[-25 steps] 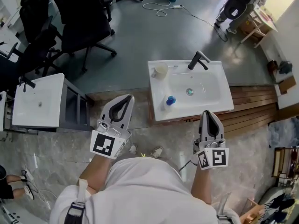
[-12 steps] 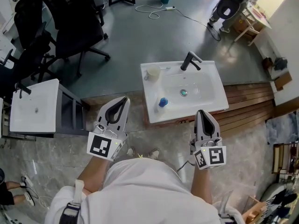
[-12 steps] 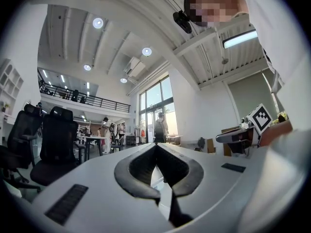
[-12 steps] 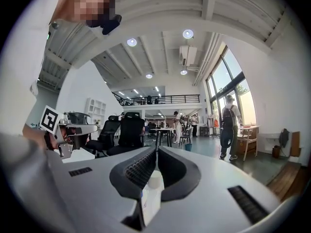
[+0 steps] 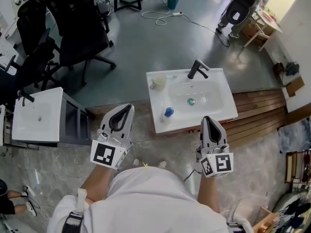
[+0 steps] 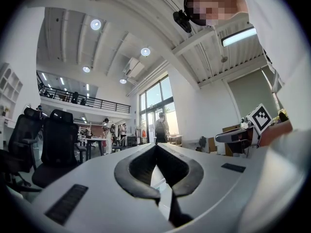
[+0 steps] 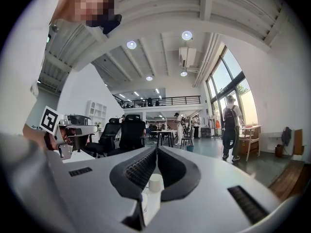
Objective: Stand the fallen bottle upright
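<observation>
Overhead, the head view showed a white sink [image 5: 221, 108] standing on a grey floor, with a dark faucet [image 5: 198, 69] at its back rim and a pale cup [image 5: 158, 83] at its back left corner. The bottle [image 5: 168, 113] lay on the flat left part of the sink's top, near the front edge; its blue cap was the plainest part and the clear body was hard to make out. The left gripper [image 5: 129, 106] was held in front of the sink's front left corner, apart from it, and its jaws met at the tips around nothing. The right gripper [image 5: 206, 118] was held before the sink's front right part, its jaws likewise together and empty. Both stood well apart from the bottle. A second white sink unit [image 5: 36, 115] stood off to the left, black office chairs [image 5: 73, 33] beyond it, and wooden planks [image 5: 260, 113] lay to the right of the sink. In the left gripper view, the left gripper [image 6: 156, 145] pointed level across the room, its jaws closed tip to tip, leaving only the oval gap behind them, and the other gripper's marker cube [image 6: 261, 118] showed at the right. In the right gripper view, the right gripper [image 7: 156, 149] also had its jaws shut at the tips, and the cup [image 7: 155, 182] showed through the gap behind them.
</observation>
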